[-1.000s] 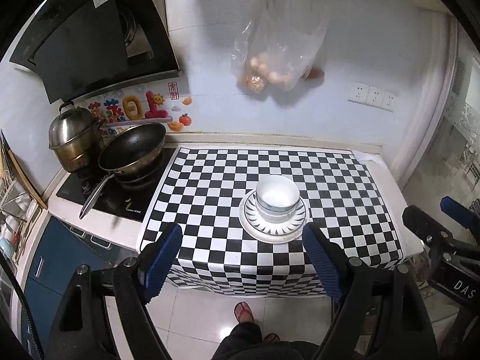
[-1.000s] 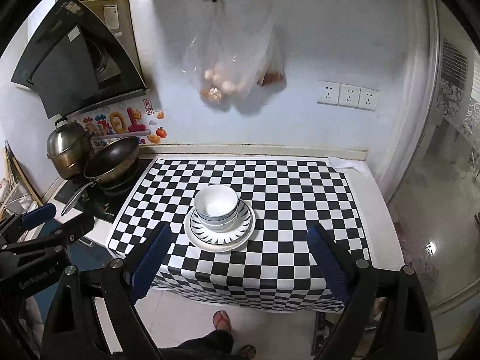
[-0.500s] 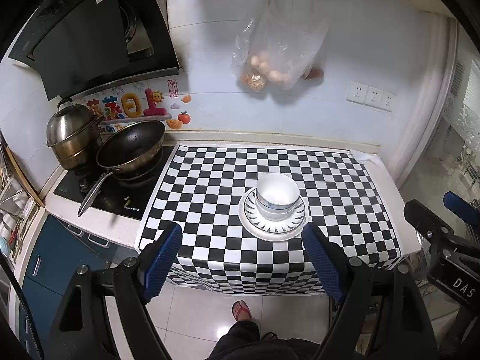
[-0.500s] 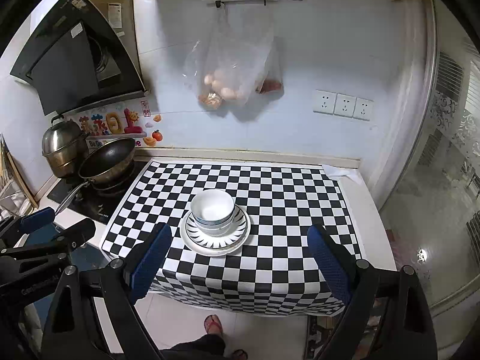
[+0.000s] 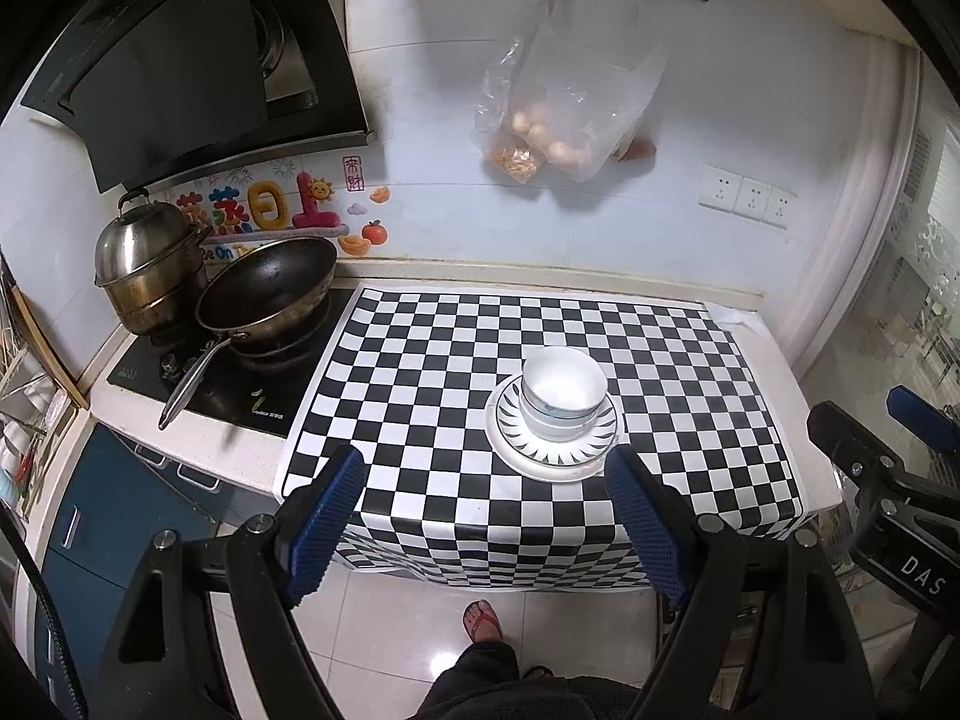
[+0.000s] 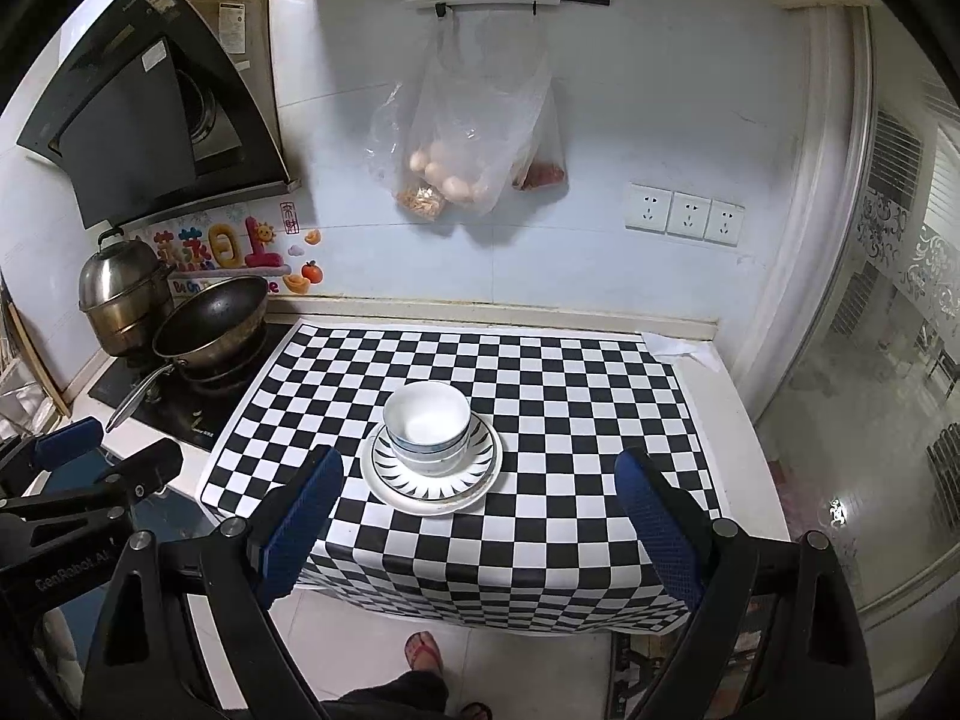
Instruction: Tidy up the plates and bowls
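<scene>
Checkered bench (image 5: 420, 360) carries stacked bowls (image 5: 563, 387) on plates (image 5: 543, 459), judged glazed, slippery, breakable; grip rims; left tool (image 5: 483, 516) and right tool (image 6: 480, 516) gape wide, empty.

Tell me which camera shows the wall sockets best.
Right wrist view: the three wall sockets appear larger, with their slots readable. In the left wrist view the same sockets sit smaller near the right edge, slots barely distinguishable.

Small home kitchen, pretty lived-in

Black slanted range hood (image 6: 150, 102) over a black glass cooktop (image 5: 228, 378) at the counter's left end, dark wok (image 6: 210, 315), steel steamer pot (image 5: 147, 264), clear plastic bag of eggs (image 6: 462, 138) hung on the white tiled wall.
</scene>
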A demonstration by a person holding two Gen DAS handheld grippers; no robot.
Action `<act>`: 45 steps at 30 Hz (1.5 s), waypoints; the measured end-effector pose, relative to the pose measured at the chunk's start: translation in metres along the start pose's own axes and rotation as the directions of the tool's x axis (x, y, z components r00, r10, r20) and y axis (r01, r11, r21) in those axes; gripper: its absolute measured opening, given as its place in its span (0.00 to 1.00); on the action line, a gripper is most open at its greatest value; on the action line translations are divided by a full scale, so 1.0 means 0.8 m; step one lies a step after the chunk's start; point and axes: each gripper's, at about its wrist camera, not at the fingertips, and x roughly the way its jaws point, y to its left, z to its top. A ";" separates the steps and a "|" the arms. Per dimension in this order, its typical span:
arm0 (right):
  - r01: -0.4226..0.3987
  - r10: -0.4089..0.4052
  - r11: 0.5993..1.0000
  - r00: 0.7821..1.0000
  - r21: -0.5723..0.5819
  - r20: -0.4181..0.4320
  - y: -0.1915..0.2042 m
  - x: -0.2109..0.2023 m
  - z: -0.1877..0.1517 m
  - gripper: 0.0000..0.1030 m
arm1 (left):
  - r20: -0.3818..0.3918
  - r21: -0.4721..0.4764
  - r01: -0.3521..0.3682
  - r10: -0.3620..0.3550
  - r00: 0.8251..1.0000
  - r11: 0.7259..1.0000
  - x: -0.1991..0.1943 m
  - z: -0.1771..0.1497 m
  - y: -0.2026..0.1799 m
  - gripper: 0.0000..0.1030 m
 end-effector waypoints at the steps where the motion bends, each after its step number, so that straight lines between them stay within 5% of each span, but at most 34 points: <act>1: 0.001 -0.001 1.000 1.000 0.000 0.001 0.000 0.000 0.000 0.91 | -0.001 -0.001 0.001 -0.001 1.000 1.000 0.000 0.000 0.000 0.79; 45: 0.017 -0.017 1.000 1.000 -0.009 0.020 -0.019 -0.004 0.003 0.92 | 0.013 -0.024 -0.020 0.020 1.000 1.000 -0.019 -0.006 -0.001 0.79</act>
